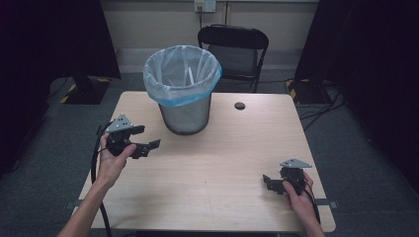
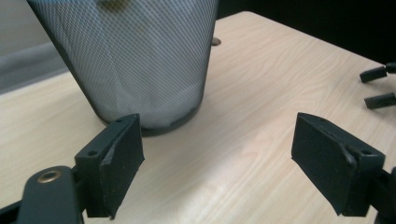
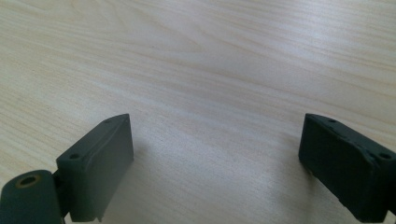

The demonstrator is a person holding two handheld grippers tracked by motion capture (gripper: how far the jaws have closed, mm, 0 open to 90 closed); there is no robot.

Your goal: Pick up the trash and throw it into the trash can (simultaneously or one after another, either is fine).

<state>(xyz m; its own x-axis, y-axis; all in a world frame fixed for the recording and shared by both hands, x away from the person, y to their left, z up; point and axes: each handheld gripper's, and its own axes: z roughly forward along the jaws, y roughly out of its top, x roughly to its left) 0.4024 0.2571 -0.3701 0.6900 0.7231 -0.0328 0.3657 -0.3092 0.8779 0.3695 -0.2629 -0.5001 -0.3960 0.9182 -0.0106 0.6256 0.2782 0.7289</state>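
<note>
A grey mesh waste bin with a white and blue liner stands at the back middle of the wooden table. My left gripper is held just left of the bin, open, with nothing between its jaws. From the left gripper view the bin rises close ahead of the open left gripper. Near the front right edge, my right gripper is open and points left. The right gripper view has the open right gripper over bare wood. Something pale lies inside the bin; I cannot tell what.
A round cable hole sits in the tabletop right of the bin. A black folding chair stands behind the table. Cables lie on the floor at the right, and a black stand base at the left.
</note>
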